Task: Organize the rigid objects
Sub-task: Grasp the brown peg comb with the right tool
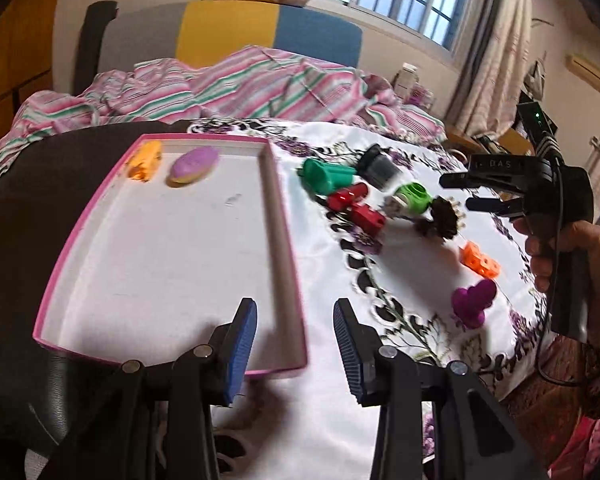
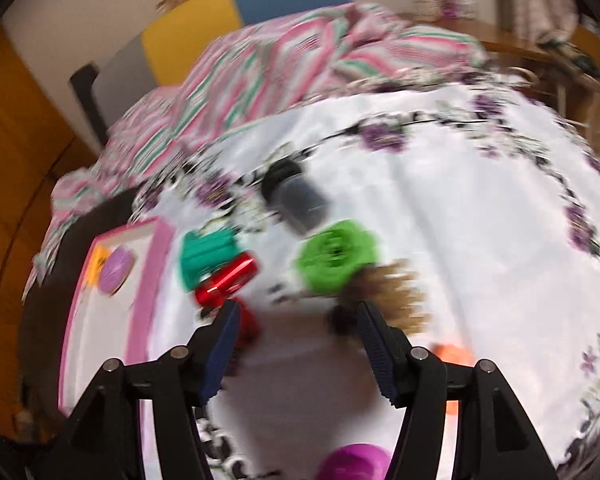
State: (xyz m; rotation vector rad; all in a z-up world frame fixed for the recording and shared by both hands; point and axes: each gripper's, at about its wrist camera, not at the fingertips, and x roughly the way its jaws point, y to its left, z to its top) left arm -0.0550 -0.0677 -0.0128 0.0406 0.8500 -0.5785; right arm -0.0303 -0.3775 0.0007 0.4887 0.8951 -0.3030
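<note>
Your left claw [image 1: 296, 344] spread, empty, over pink-rimmed tray [image 1: 284, 216]; your right claw [image 2: 296, 344] spread, empty; toys blurred: green nut [image 2: 334, 256], red cylinder [image 2: 226, 278].

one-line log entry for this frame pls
stage: sorting | tray: yellow toy, purple oval | left tongs: open, empty | right tongs: open, empty, over toy pile by green piece

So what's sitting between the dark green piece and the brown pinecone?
In the left wrist view, between the dark green piece and the brown pinecone lie the red piece and the light green ring, on the floral cloth.
</note>
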